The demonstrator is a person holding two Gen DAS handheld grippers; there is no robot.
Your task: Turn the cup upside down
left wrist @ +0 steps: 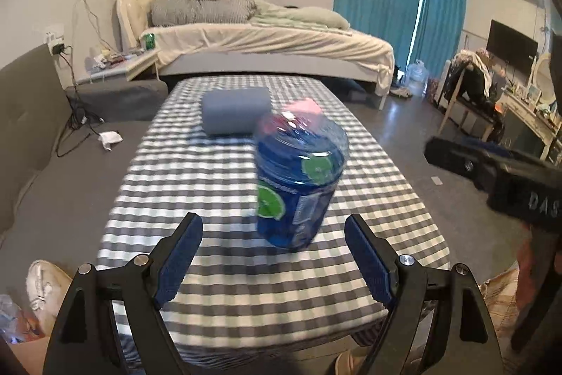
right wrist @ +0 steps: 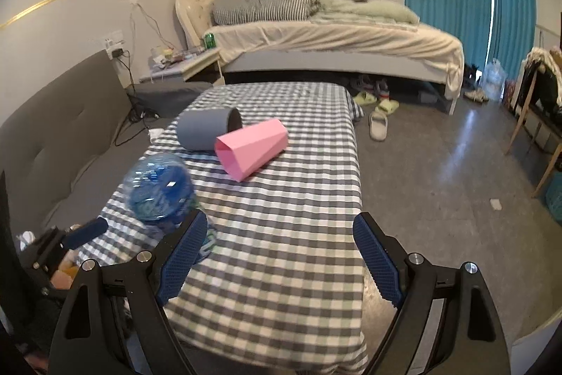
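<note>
A clear blue cup (left wrist: 298, 180) with lime stickers stands on the checked table (left wrist: 224, 273), blurred; which end is up I cannot tell. My left gripper (left wrist: 273, 224) is open just short of it, with nothing between its fingers. Behind the blue cup a grey cup (left wrist: 234, 109) lies on its side, and a pink cup (left wrist: 304, 106) peeks out. In the right wrist view the pink cup (right wrist: 251, 148) and grey cup (right wrist: 209, 129) both lie on their sides, and the blue cup (right wrist: 159, 188) is at the left. My right gripper (right wrist: 281, 218) is open and empty above the table (right wrist: 281, 287).
A grey sofa (right wrist: 52, 136) runs along the table's left side. A bed (right wrist: 333, 41) stands behind it, with a nightstand (right wrist: 196, 62) beside it. Slippers (right wrist: 379, 125) lie on the floor at the right, and a chair (right wrist: 537, 115) stands further right.
</note>
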